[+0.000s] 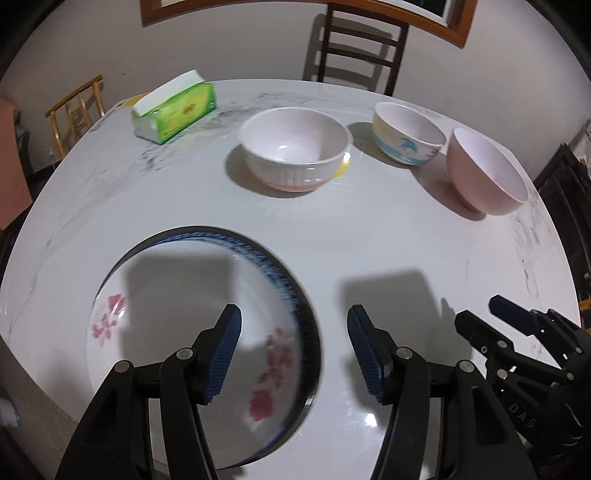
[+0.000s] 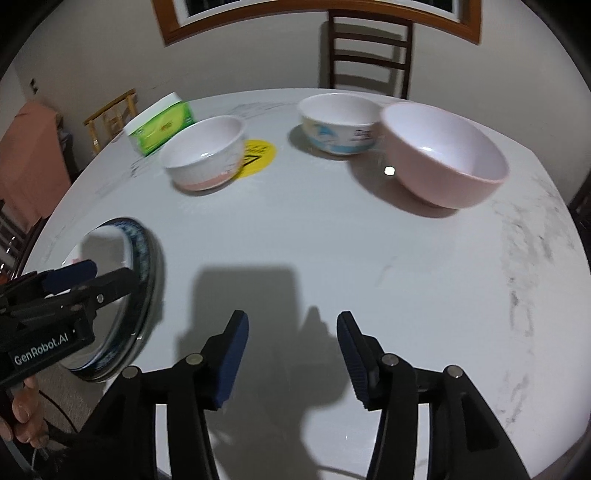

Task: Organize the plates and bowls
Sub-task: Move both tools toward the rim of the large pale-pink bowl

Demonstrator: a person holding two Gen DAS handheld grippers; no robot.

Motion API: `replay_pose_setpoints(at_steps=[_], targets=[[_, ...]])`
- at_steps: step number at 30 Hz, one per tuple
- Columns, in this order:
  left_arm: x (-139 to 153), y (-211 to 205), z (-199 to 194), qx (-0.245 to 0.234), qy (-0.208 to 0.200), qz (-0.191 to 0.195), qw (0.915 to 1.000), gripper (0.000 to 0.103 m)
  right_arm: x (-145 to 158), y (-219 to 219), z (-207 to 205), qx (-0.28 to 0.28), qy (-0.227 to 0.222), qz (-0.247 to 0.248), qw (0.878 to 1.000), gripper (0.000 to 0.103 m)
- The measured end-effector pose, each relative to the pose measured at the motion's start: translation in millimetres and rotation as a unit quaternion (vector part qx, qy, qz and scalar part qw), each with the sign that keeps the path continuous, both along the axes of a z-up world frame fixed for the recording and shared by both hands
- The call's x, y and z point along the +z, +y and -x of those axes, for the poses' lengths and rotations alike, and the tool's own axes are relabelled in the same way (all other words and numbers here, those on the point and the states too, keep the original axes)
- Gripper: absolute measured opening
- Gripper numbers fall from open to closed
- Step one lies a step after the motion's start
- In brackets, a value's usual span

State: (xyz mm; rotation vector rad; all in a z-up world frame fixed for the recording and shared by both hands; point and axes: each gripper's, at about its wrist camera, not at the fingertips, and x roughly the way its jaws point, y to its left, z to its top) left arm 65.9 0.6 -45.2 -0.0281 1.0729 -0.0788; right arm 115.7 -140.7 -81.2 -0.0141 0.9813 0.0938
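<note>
Blue ribbed pads on black fingers: left gripper [image 1: 294,350] parted about halfway, empty, hanging over the right rim of the plate [image 1: 177,295] without touching it. Right gripper [image 2: 292,356] likewise parted about halfway, nothing between the pads, only bare table [image 2: 369,258] and its own shadow beneath. Seen from the left wrist, right gripper [image 1: 476,317] low at the right edge, just beside the left one; seen from the right wrist, left gripper [image 2: 92,277] over the plate [image 2: 146,258] at the near left edge of the table, with a hand [image 2: 22,417] below it.

Plate white with a blue band round the rim and pink flowers inside, lying flat. Table round, glossy white stone with grey veins. Farther back, three bowls standing upright and apart from the plate: a white ribbed bowl [image 1: 295,147] with a pink base, a cream bowl [image 1: 408,133] with a blue picture, and a plain pink bowl [image 1: 484,170] just beside it on the right. A yellow sticker [image 2: 258,157] on the table, partly behind the ribbed bowl. Green tissue pack [image 1: 173,107] at the far left. Beyond the table, a dark wooden chair [image 1: 364,44], a pale wooden chair [image 1: 75,107], a cream wall and a wood-framed opening [image 2: 177,22].

"GenRobot.AI" printed on the left gripper's body; "DAS" on the right one's. Writing on the sticker, cream bowl and tissue pack too blurred to read.
</note>
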Motion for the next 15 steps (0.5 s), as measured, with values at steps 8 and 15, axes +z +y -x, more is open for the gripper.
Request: replay_pose_setpoints(at_steps=[8, 15], targets=[[0.2, -33.3, -10.5, -0.017, 0.0, -0.009, 0.9998, 0.056, 2.1, -41.6, 7.8, -0.025, -0.012, 0.007, 1.0, 0.054], [2.0, -57.7, -18.0, -0.029, 0.004, -0.008, 0.9995, 0.057, 12.9, -84.7, 7.8, -0.06, -0.023, 0.0, 0.998, 0.054]])
